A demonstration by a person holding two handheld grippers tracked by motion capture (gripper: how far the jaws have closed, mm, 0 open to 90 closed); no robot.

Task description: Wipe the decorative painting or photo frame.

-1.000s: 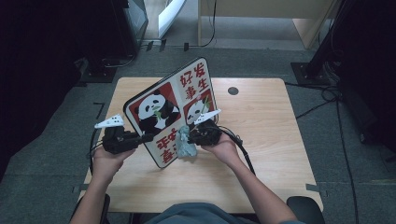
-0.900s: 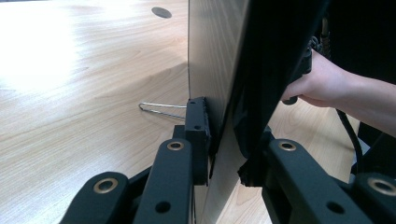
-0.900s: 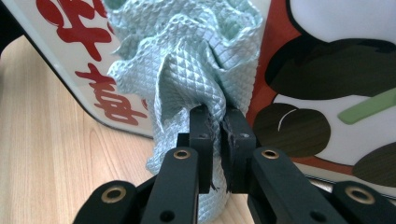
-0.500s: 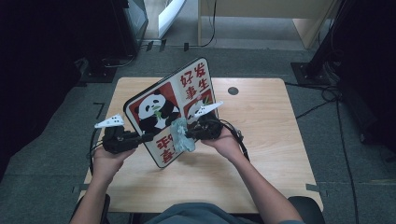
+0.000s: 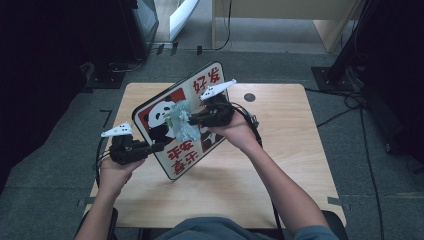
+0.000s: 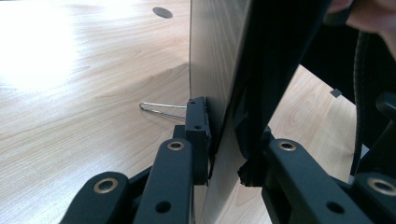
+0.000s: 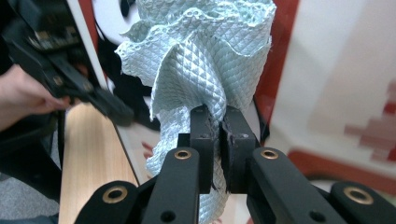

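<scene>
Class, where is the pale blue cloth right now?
In the high view, the cloth is pinched in the right tool, against the panda board near its centre.

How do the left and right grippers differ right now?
The left gripper grips the panda board by its lower edge; the right gripper pinches a pale blue cloth against the board's face. The left sits low by the table, the right higher. Both are shut on something.

sign (image 7: 373, 121) print blurred, cloth (image 7: 205, 70) top cropped
</scene>
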